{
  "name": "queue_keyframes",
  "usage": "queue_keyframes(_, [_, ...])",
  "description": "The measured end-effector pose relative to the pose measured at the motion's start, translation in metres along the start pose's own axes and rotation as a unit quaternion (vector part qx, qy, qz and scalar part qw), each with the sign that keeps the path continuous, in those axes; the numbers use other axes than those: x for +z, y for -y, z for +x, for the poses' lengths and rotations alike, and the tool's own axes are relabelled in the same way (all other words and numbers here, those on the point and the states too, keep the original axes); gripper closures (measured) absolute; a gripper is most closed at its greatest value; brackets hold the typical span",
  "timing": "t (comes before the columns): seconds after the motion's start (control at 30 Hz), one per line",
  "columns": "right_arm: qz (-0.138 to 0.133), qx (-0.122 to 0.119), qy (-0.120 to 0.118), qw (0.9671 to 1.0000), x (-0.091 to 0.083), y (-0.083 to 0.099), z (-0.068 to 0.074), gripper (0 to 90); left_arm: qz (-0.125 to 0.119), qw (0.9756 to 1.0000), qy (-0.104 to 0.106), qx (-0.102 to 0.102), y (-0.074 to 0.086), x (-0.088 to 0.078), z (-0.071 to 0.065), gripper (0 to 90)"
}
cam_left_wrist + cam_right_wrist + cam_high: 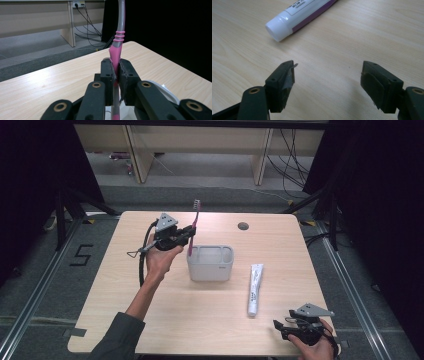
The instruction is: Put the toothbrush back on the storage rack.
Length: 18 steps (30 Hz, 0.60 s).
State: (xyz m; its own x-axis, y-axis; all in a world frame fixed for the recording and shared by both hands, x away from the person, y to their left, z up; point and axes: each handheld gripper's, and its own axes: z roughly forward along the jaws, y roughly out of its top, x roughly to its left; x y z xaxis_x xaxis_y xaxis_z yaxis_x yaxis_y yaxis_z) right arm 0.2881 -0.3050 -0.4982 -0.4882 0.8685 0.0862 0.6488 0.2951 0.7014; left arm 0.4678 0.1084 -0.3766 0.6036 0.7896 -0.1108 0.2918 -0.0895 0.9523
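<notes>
The left gripper (187,234) is clamped on the handle of a pink and grey plastic toothbrush (193,227), holding it upright with the bristle head at the top and its lower end at the left compartment of the pale grey rectangular plastic holder (210,263). In the left gripper view the pads pinch the pink part of the handle and the holder's rim shows below. Whether the tip rests on the holder's floor cannot be told. Judged from this, the toothbrush is all but placed, with the release not yet done. The white toothpaste tube with a purple stripe (255,289) lies flat on the light wooden worktop (150,320), right of the holder and apart from it, untouched.

The right gripper (285,327) sits near the worktop's near right corner, jaws standing wide with nothing between them, the tube's white cap just beyond.

The holder stands mid-worktop, well away from every edge. Bare worktop lies all around, so both hands have open room; the right one is close to the near edge.
</notes>
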Motion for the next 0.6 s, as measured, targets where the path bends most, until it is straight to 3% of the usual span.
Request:
queue_keyframes(0.2, [0.001,0.0,-0.002,1.0,0.0,0.0,0.0,28.0,-0.001,1.0,0.002,0.002,0.006,0.007,0.0,81.9])
queue_keyframes(0.6, [0.0,-0.004,-0.001,1.0,0.0,0.0,0.0,28.0,-0.005,0.9999,0.002,-0.016,0.025,0.015,0.005,81.8])
